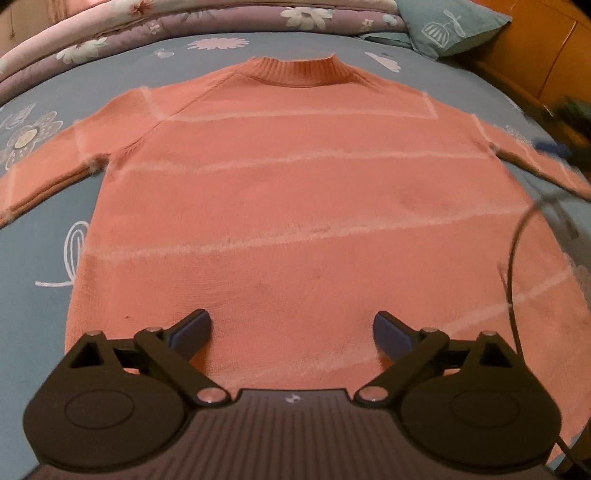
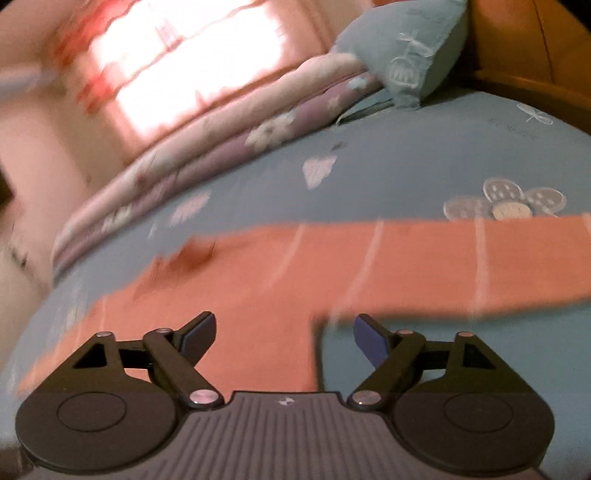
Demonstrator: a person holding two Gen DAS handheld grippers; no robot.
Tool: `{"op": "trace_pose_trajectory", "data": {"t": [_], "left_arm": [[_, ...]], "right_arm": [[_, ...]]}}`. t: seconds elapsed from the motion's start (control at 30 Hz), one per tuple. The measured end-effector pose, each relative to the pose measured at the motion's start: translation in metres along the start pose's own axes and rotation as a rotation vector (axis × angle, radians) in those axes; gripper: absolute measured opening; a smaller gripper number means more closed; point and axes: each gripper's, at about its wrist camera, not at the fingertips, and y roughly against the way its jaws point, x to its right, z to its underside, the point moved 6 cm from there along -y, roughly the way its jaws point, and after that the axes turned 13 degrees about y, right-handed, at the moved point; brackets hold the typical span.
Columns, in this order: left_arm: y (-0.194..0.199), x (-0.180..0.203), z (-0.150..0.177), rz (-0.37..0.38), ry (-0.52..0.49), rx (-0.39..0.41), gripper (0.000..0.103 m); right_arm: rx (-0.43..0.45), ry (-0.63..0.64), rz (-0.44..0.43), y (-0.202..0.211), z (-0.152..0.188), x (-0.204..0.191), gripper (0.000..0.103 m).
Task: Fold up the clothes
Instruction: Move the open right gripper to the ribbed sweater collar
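Spread flat on the blue bed sheet (image 1: pixel 33 206): salmon sweater (image 1: pixel 288 192), collar toward twelve o'clock, sleeves out at nine and three. Poised above its hem, left tool (image 1: pixel 291 330), jaws wide, pinching nothing. Over the sleeve's underarm corner, right tool (image 2: pixel 282 334), likewise spread and empty. Folding apparently not yet begun; next, probably a grip on hem or sleeve. Behind: floral quilt (image 1: pixel 110 33), teal pillow (image 1: pixel 450 26), wooden headboard (image 1: pixel 535 59).

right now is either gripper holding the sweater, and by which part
Nothing is held. The left gripper and the right gripper both stand open above the pink sweater, with no fabric pinched between their fingers.
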Motion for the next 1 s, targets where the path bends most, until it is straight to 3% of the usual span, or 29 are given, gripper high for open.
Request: {"op": "trace_pose_trajectory", "data": {"t": [0.1, 0.23, 0.4, 0.5, 0.63, 0.73, 0.8, 0.87, 0.93, 1.0], "left_arm": [[0.001, -0.002, -0.001, 0.01, 0.006, -0.011, 0.095], [0.001, -0.005, -0.001, 0.021, 0.01, -0.017, 0.096], [-0.001, -0.003, -0.003, 0.025, 0.013, -0.028, 0.098], [-0.001, -0.004, -0.004, 0.026, 0.013, -0.031, 0.098], [0.001, -0.005, -0.003, 0.033, 0.011, -0.028, 0.098], [0.001, -0.006, -0.003, 0.033, 0.015, -0.026, 0.098], [0.0, -0.005, -0.003, 0.026, 0.016, -0.028, 0.098], [-0.001, -0.004, -0.004, 0.019, 0.019, -0.029, 0.098], [-0.001, -0.004, -0.004, 0.017, 0.027, -0.028, 0.098], [0.0, -0.005, -0.004, 0.023, 0.039, -0.025, 0.098]], "right_arm": [[-0.054, -0.06, 0.031, -0.043, -0.011, 0.025, 0.088], [-0.137, -0.013, 0.104, -0.053, -0.011, 0.061, 0.088], [-0.156, -0.038, 0.235, -0.005, -0.004, 0.148, 0.092], [-0.096, -0.138, 0.209, 0.031, -0.002, 0.202, 0.092], [-0.088, -0.227, 0.34, 0.065, 0.001, 0.259, 0.095], [-0.054, -0.296, 0.339, 0.072, -0.004, 0.277, 0.095], [-0.044, -0.272, 0.369, 0.067, -0.016, 0.272, 0.096], [-0.04, -0.23, 0.325, 0.052, -0.027, 0.26, 0.096], [-0.06, -0.208, 0.276, 0.036, -0.033, 0.251, 0.099], [-0.122, -0.179, 0.327, 0.023, -0.031, 0.253, 0.099]]}}
